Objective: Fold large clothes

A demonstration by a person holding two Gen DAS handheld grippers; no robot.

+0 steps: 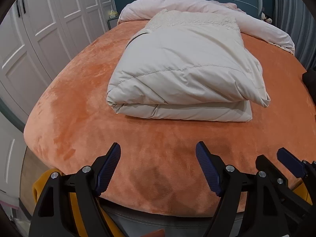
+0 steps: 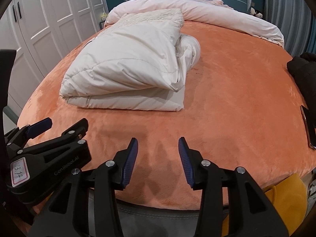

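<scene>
Two grippers spread, nothing pinched

Left gripper (image 1: pixel 158 152) and right gripper (image 2: pixel 158 148) both hang over the bed's (image 1: pixel 79 108) near edge, jaws apart, gripping zilch. White puffy coat (image 1: pixel 183 75) sits folded mid-bed, well apart from both, pink duvet (image 1: pixel 197 2) bunched at the head end.

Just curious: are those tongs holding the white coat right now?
No. Both tongs, left and right, stand open over the orange bedcover, apart from the folded coat.

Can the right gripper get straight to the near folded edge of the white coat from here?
Probably yes: the right gripper is open and empty, and only bare orange bedcover lies between it and the white coat.
</scene>
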